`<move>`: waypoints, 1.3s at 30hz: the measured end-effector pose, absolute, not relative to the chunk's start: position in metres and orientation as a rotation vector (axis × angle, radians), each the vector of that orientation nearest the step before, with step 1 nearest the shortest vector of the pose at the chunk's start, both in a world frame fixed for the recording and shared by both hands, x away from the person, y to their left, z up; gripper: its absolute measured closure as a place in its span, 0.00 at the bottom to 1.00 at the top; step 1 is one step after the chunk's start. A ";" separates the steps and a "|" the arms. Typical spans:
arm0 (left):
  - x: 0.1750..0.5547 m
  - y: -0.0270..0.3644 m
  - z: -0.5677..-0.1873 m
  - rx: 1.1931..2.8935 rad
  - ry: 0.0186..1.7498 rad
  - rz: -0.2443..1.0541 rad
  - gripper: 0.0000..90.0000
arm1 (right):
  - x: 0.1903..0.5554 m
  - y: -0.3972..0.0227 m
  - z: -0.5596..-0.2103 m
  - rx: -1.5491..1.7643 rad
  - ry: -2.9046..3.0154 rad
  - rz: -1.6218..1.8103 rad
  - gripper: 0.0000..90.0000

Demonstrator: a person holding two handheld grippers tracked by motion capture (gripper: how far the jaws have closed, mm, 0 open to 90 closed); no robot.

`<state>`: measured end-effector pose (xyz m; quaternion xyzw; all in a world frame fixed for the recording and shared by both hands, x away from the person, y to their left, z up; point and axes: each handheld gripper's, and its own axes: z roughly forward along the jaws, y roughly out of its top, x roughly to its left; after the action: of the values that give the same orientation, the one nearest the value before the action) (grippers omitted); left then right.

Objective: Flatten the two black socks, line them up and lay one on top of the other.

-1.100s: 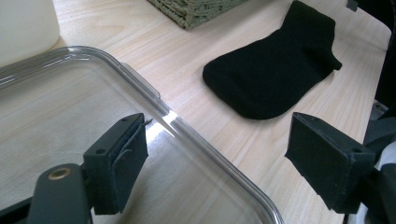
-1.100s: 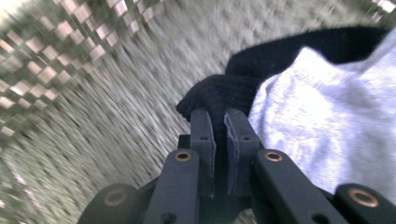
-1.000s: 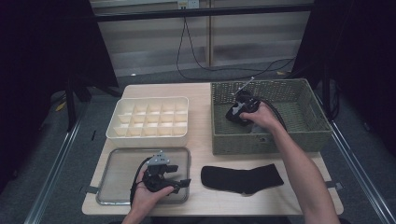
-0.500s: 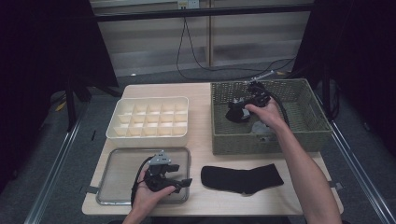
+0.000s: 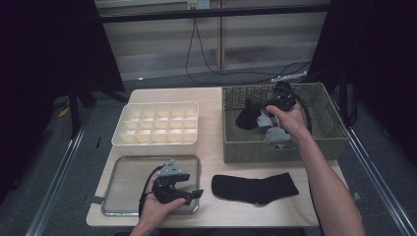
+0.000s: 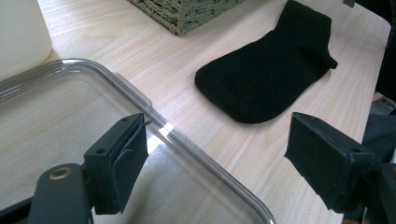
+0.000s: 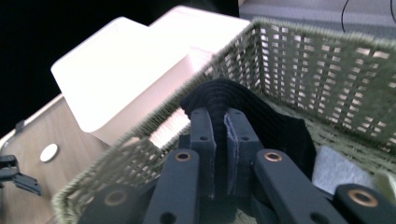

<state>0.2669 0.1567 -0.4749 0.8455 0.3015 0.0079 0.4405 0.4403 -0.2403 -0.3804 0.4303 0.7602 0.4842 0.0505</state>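
Note:
My right gripper (image 5: 254, 111) is over the woven basket (image 5: 328, 133), shut on the cuff of a black sock (image 5: 244, 121) that hangs from it above the basket's left part. In the right gripper view the jaws (image 7: 222, 122) pinch the ribbed cuff of that black sock (image 7: 280, 127). A second black sock (image 5: 255, 189) lies flat on the table near the front edge. My left gripper (image 5: 191, 194) rests open at the right front corner of the clear tray (image 5: 123, 168). The tray's rim (image 6: 187, 144) runs between its jaws (image 6: 219, 163), and the flat sock (image 6: 271, 79) lies just beyond.
A white compartment box (image 5: 157, 126) stands behind the tray, left of the basket. Grey socks (image 5: 275, 133) lie in the basket, one of them (image 7: 336, 170) under the lifted sock. The basket's wall (image 7: 317, 60) rises close around the right gripper.
The right gripper has risen inside the basket with the black sock, which now hangs higher. The left gripper has stayed in place.

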 end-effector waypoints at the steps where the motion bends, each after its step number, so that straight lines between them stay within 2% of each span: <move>1: 0.267 0.157 -0.475 2.101 0.749 0.018 0.23 | 0.439 -0.242 -0.378 1.301 2.305 1.491 0.93; 15: 0.267 0.158 -0.475 2.100 0.757 0.026 0.22 | 0.425 -0.247 -0.348 1.222 2.238 1.642 0.92; 39: 0.267 0.157 -0.476 2.109 0.768 0.035 0.20 | 0.399 -0.249 -0.323 1.120 2.190 1.753 0.92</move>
<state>0.2673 0.1573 -0.4757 0.8467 0.3082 0.0141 0.4334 0.3990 -0.2492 -0.3232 0.3700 0.7238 0.5793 0.0607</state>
